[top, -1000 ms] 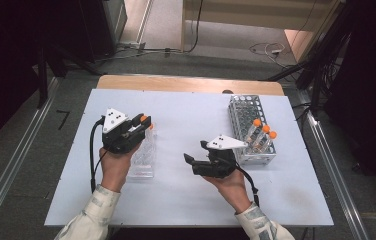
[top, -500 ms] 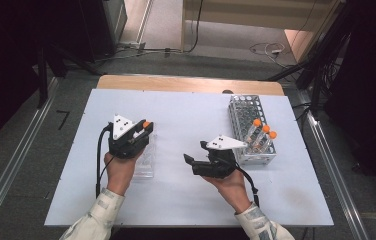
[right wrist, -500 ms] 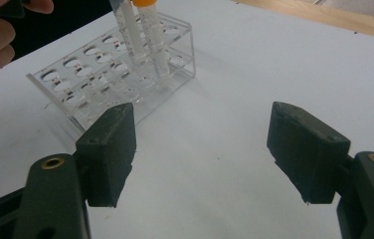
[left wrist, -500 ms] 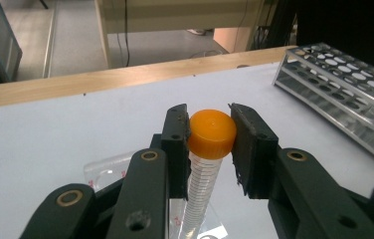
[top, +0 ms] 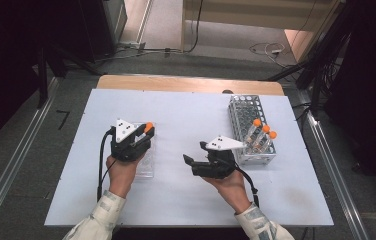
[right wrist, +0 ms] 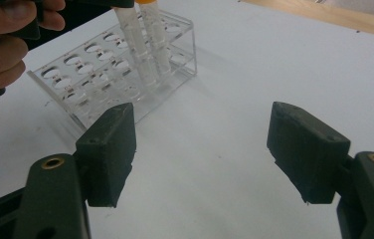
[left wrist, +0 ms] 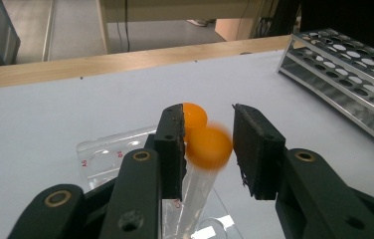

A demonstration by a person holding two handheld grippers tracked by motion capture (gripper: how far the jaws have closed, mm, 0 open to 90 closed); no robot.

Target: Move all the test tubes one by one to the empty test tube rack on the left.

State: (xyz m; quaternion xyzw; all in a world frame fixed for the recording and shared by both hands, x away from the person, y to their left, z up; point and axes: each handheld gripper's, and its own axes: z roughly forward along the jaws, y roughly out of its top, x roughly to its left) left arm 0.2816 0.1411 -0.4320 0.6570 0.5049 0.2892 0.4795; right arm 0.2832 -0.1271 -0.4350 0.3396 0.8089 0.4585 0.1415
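My left gripper (top: 145, 134) hovers over a clear acrylic rack (top: 146, 161) left of the table's centre. In the left gripper view its jaws (left wrist: 208, 124) flank the blurred orange cap of a clear tube (left wrist: 209, 147) standing in that rack (left wrist: 110, 152), with a small gap on the right side. A second orange cap (left wrist: 195, 113) sits just behind it. My right gripper (top: 194, 152) is open and empty above bare table, pointing left. In its own view the jaws (right wrist: 202, 144) stand wide apart, and the rack (right wrist: 100, 74) with two tubes (right wrist: 140, 45) lies ahead.
A metal tube rack (top: 243, 107) stands at the right of the white table, holding three orange-capped tubes (top: 265, 128); it also appears at the right edge (left wrist: 344, 74) of the left gripper view. The hand (right wrist: 1, 45) holding the left gripper is beside the clear rack.
My left gripper has moved toward the person's side and lower over the clear rack, bringing its jaws around a tube cap. The right gripper has stayed still.
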